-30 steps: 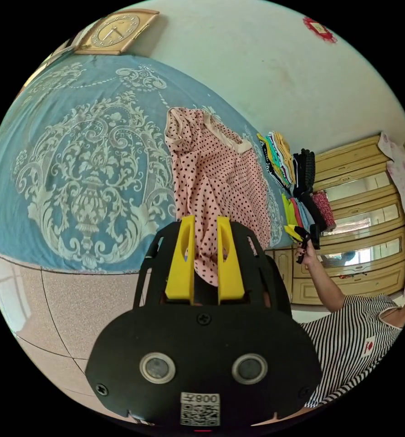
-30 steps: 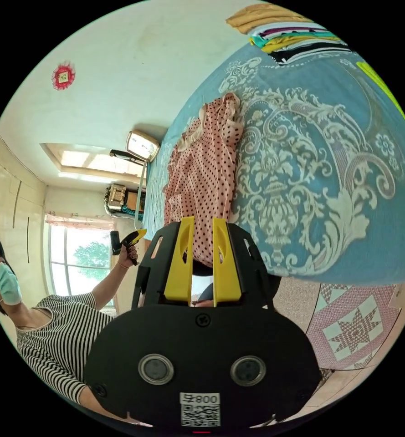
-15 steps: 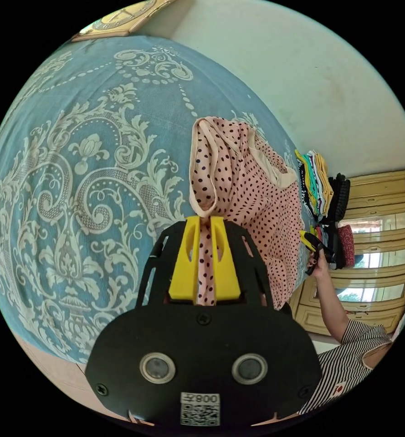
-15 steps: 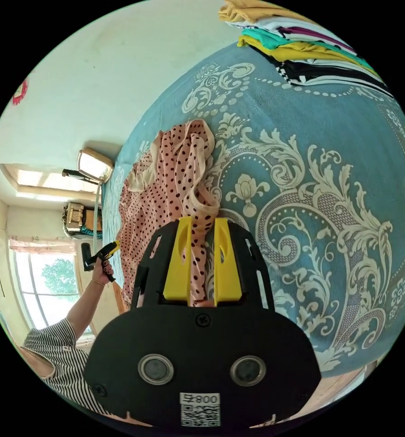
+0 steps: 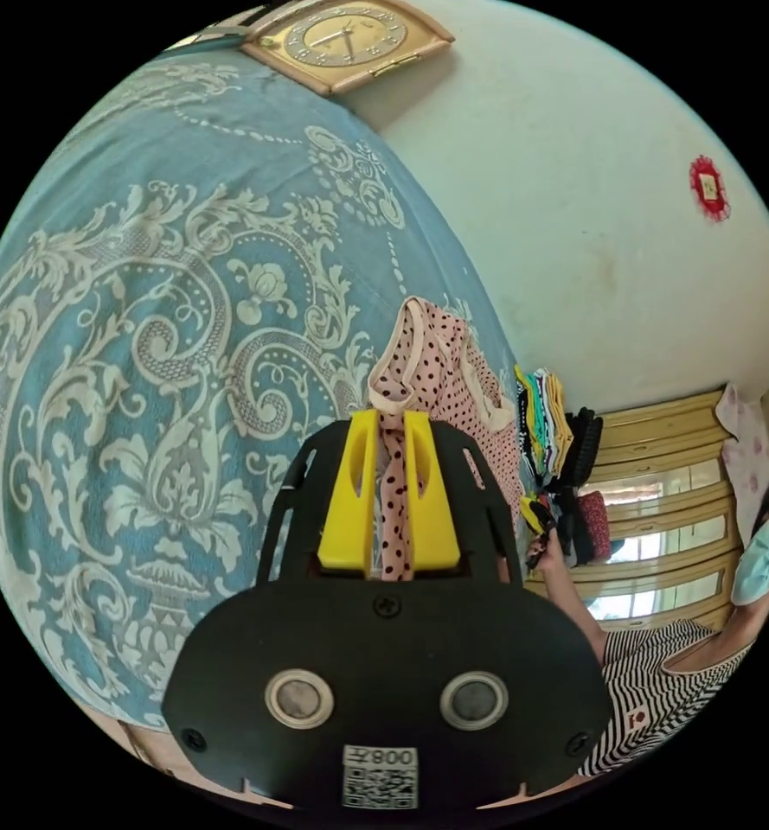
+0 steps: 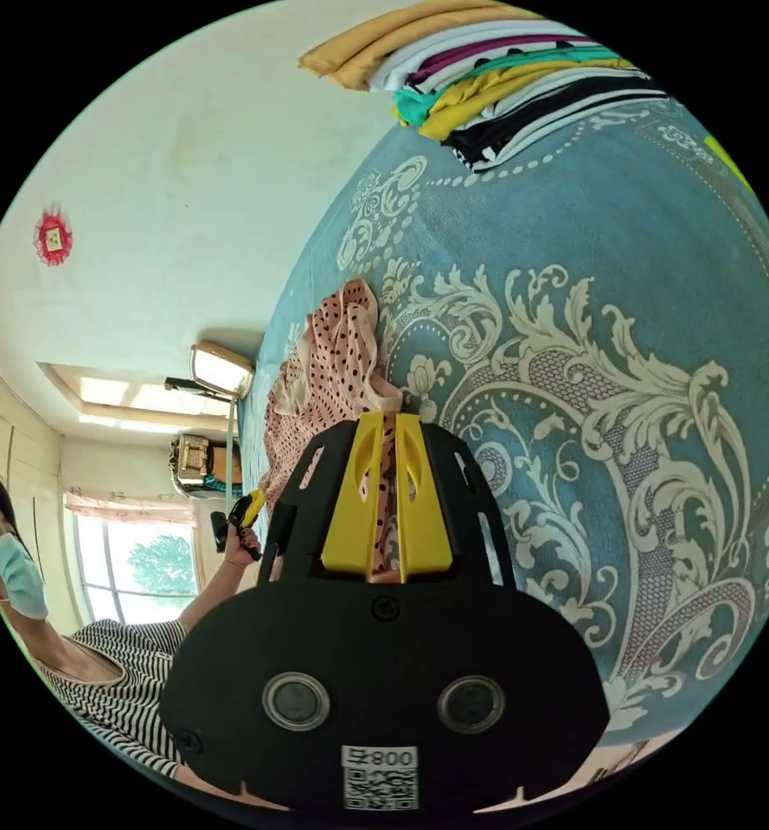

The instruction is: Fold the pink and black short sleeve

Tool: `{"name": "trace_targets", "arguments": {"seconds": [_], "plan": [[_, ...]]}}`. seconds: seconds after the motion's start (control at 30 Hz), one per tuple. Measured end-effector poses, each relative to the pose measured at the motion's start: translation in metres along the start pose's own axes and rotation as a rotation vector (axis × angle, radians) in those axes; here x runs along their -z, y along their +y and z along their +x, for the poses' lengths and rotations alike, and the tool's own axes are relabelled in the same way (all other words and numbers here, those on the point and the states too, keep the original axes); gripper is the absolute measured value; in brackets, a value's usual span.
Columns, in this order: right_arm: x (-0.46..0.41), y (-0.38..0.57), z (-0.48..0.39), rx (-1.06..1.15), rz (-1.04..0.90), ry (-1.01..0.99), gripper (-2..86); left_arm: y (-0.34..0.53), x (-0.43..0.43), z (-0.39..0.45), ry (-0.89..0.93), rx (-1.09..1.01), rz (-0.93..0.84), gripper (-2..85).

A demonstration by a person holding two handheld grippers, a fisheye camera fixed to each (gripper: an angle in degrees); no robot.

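Fabric of the pink, black-dotted short-sleeve shirt point(image 5: 440, 380) lies bunched on the blue patterned bedspread point(image 5: 142, 346). My left hand-held gripper point(image 5: 390, 432) and right hand-held gripper point(image 6: 386, 432) each clench an edge; the garment runs lengthwise between them, straight ahead of both.

bed point(image 5: 142, 285): blue patterned cover | on it: pink dotted shirt point(image 5: 440, 363), folded clothes stack point(image 6: 522, 95)

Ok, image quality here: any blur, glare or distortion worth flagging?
Left gripper view: sharp, strong fisheye bending of the bedspread; shirt evenly lit; mirrored cabinet bright. Right gripper view: window blown out; stack of clothes stretched at the rim; no motion blur.
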State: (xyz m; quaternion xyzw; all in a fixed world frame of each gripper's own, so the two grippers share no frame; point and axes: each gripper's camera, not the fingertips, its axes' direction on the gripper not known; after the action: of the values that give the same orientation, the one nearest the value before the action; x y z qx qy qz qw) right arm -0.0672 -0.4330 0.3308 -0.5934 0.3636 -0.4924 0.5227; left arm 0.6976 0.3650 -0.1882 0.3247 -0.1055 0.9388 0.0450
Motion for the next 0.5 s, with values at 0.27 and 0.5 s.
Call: {"name": "trace_targets", "arguments": {"seconds": [0.27,0.5], "plan": [[0.011,-0.041,-0.053,0.163,0.115,0.125,8.5,-0.049,-0.016,0.078,-0.112,-0.264,0.016,8.9],[-0.098,-0.142,-0.155,0.436,-0.063,0.373,9.0,-0.146,-0.101,0.164,-0.246,-0.453,-0.111,9.4]]}}
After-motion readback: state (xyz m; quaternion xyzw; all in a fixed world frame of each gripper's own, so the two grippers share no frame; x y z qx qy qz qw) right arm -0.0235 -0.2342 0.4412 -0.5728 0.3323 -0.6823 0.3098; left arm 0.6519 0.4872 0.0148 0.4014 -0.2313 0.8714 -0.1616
